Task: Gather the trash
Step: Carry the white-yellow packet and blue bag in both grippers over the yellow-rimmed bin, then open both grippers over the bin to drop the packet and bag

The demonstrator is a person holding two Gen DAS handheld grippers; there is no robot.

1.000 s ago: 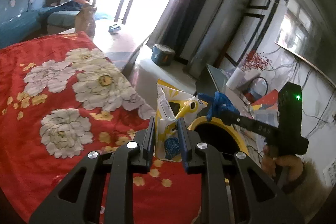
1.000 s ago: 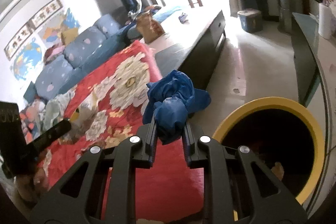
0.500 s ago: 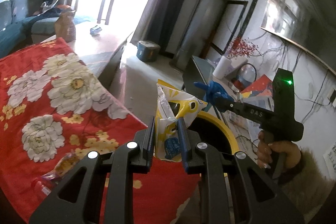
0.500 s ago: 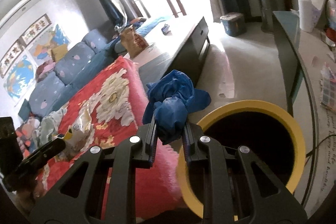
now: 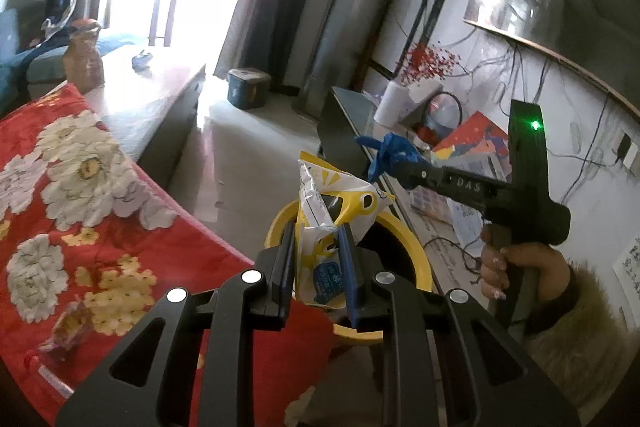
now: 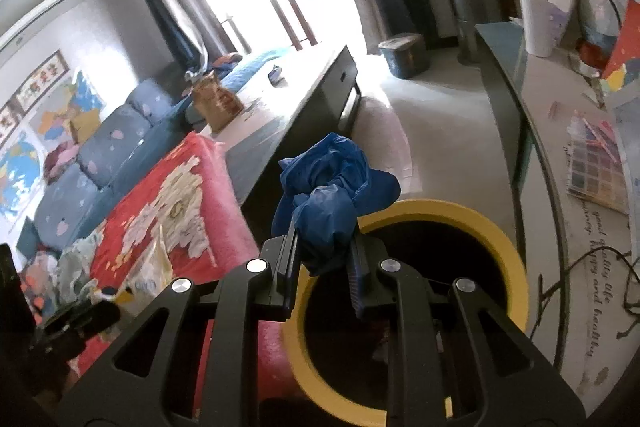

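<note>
Left wrist view: a yellow and white snack wrapper (image 5: pixel 320 227) stands upright between the fingers of the left gripper (image 5: pixel 318 267), which are clenched on its lower half. The wrapper hangs over the near rim of a yellow-rimmed trash bin (image 5: pixel 416 251) with a dark inside. To the right, the right gripper (image 5: pixel 390 163) reaches in from the side, held by a hand (image 5: pixel 516 267) in a furry sleeve, with a crumpled blue bag (image 5: pixel 390 151) pinched at its tip and a green light on its body. Left of the bin lies a red blanket with white flowers (image 5: pixel 80 195); a small crinkled wrapper (image 5: pixel 68 327) rests on it near the lower edge.

The right wrist view shows the blue bag (image 6: pixel 328 199) bunched between that gripper's (image 6: pixel 324 259) fingers, which are closed tight on it, above the bin's (image 6: pixel 508 259) left rim. Beyond the blanket (image 6: pixel 192 211) sit a blue sofa (image 6: pixel 100 163) and a low dark table (image 6: pixel 304 99). A white vase (image 6: pixel 540 23) stands on the side counter at right.
</note>
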